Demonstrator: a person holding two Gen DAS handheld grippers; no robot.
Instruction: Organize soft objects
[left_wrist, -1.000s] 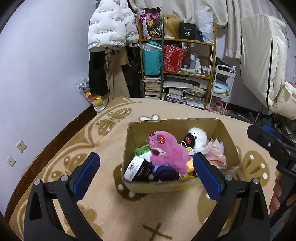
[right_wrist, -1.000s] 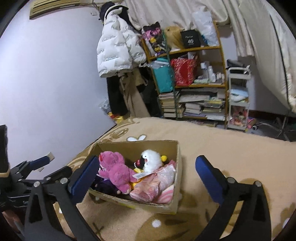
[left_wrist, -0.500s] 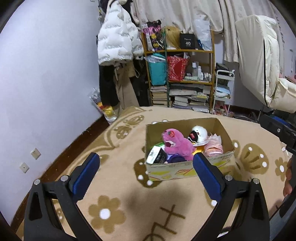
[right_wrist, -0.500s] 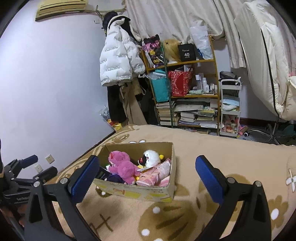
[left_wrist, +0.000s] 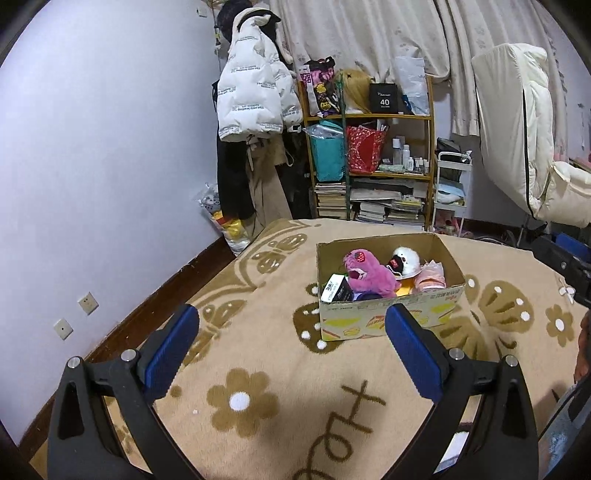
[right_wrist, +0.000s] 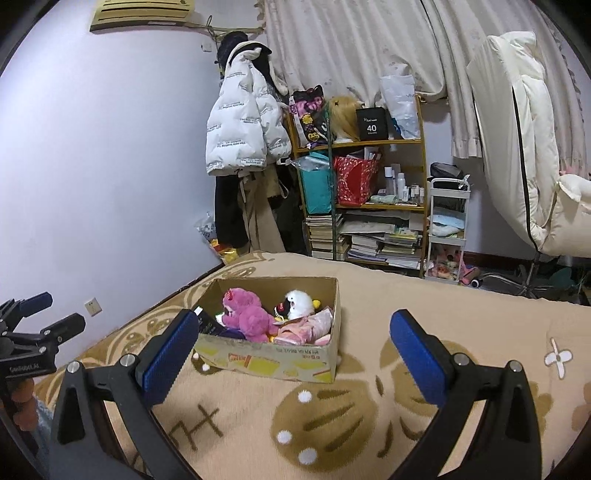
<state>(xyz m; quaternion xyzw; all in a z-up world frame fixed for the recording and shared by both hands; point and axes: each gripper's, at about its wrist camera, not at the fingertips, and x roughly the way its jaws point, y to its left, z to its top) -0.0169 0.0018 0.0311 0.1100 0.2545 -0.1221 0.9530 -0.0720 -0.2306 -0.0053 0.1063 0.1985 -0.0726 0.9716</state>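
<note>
Cardboard box sits on the flower-patterned beige blanket, holding a pink plush bear, a white plush toy and pink fabric. Left gripper and right gripper hover level, both spread wide and empty, well short of the box.

Everything sits on a tan blanket with brown flower and paw prints, spread over what looks like a bed. The only thing directly on it is an open cardboard box stuffed with plush toys, standing upright near the middle.
</note>
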